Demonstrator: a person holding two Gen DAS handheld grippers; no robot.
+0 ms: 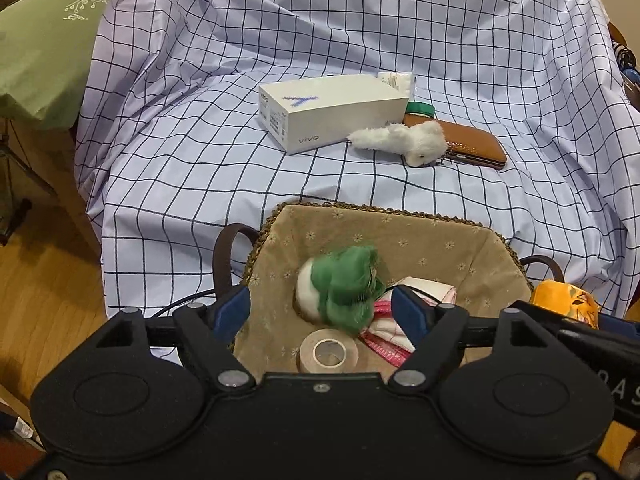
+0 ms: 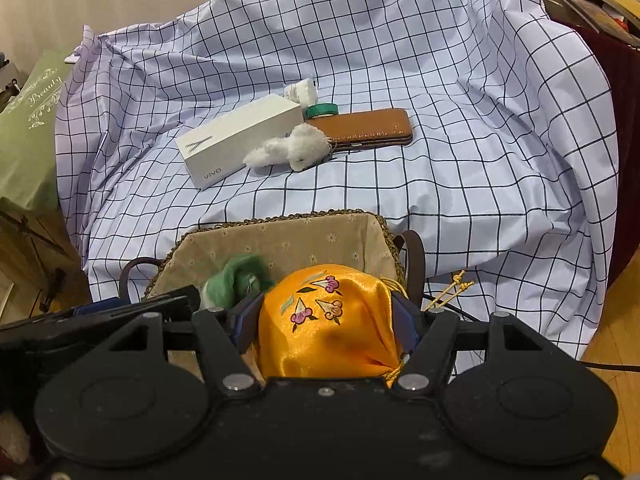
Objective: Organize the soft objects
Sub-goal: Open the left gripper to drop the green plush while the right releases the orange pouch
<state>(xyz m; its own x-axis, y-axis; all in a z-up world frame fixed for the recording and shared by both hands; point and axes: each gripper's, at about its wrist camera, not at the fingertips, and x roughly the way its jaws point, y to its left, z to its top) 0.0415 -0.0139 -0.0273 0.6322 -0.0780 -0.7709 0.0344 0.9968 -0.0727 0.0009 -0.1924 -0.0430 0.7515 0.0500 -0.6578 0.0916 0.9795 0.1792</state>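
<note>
A woven basket [image 1: 360, 210] with a beige flowered liner stands at the front of the checked cloth. My left gripper [image 1: 320, 312] is open above it. A green and white plush [image 1: 344, 284], blurred, lies between and below the blue pads without touching them. Under it are a roll of tape [image 1: 328, 354] and a pink and white folded cloth [image 1: 384, 336]. My right gripper [image 2: 326, 320] is shut on an orange embroidered satin pouch [image 2: 328, 320] at the right side of the basket [image 2: 280, 216]. A white fluffy toy [image 1: 404, 140] lies farther back on the cloth.
A white phone box [image 1: 332, 116], a brown wallet [image 1: 476, 144] and a green tape roll [image 1: 420, 109] lie around the fluffy toy. The checked cloth [image 1: 360, 40] rises behind like a covered seat. A green bag [image 1: 44, 40] is at the left, above the wooden floor [image 1: 48, 272].
</note>
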